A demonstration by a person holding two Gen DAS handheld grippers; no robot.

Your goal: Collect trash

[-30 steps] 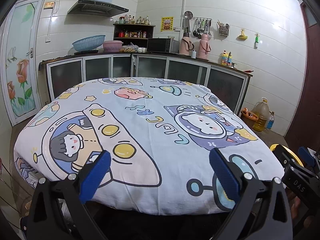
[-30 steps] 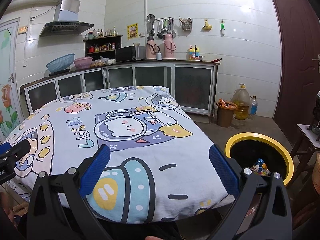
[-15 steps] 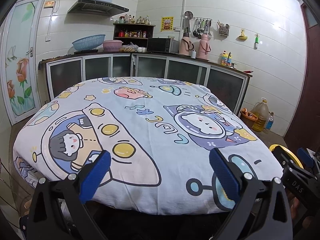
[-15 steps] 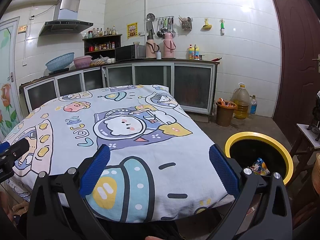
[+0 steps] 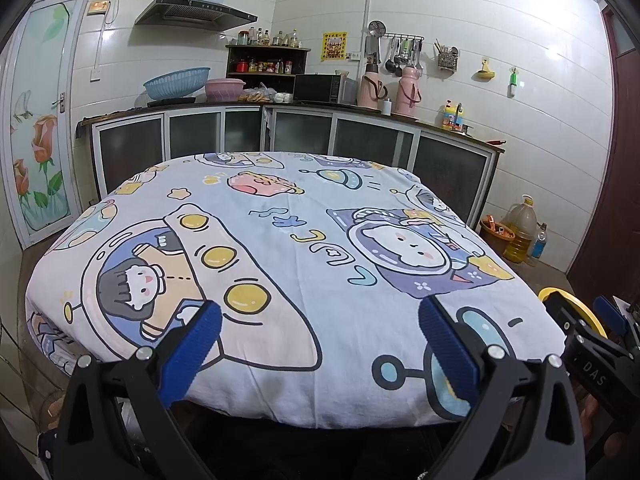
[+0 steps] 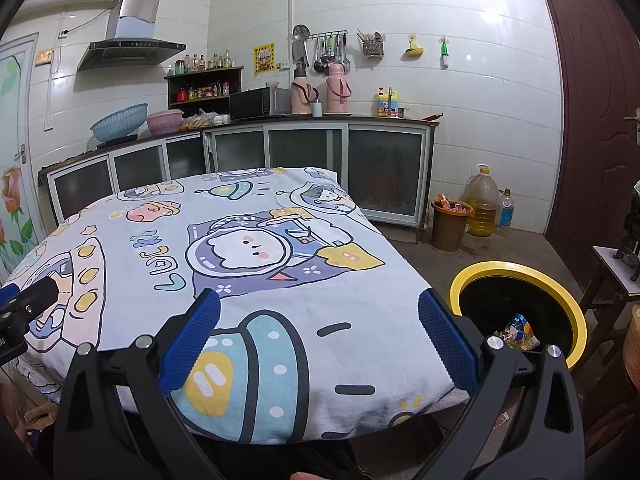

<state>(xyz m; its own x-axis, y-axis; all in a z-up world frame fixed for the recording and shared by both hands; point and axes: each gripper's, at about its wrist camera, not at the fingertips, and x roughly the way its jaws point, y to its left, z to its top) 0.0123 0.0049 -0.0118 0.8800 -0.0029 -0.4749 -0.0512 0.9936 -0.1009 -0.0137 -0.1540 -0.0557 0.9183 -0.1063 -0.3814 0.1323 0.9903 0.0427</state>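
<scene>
Left claw (image 5: 320,334), black frame with blue ribbed pads: fingers spread wide, nothing between them, held over the near edge of the desk covered by a pale blue cartoon-print cloth (image 5: 304,216). Right claw (image 6: 320,334), same build: also spread wide and empty, over the near right corner of that cloth-covered desk (image 6: 256,280). Beyond the left claw's right finger, the right claw's black body appears at the frame edge; white lettering on it reads "DAS", the rest cut off. Just right of the right claw's right finger, on the floor beside the desk: round black trash bin with yellow rim (image 6: 516,268). Inside it, close behind that finger's tip, lies a crumpled colourful snack wrapper (image 6: 518,332); its print is too small to read. Printed on the cloth ahead of both claws: blue curly characters, not legible as words. Far beyond the claws, on the tiled wall above the kitchen counter: yellow square poster (image 6: 264,59), text unreadable. Well to the right, against the wall: brown bucket (image 6: 450,224) and large oil jug (image 6: 482,208).
</scene>
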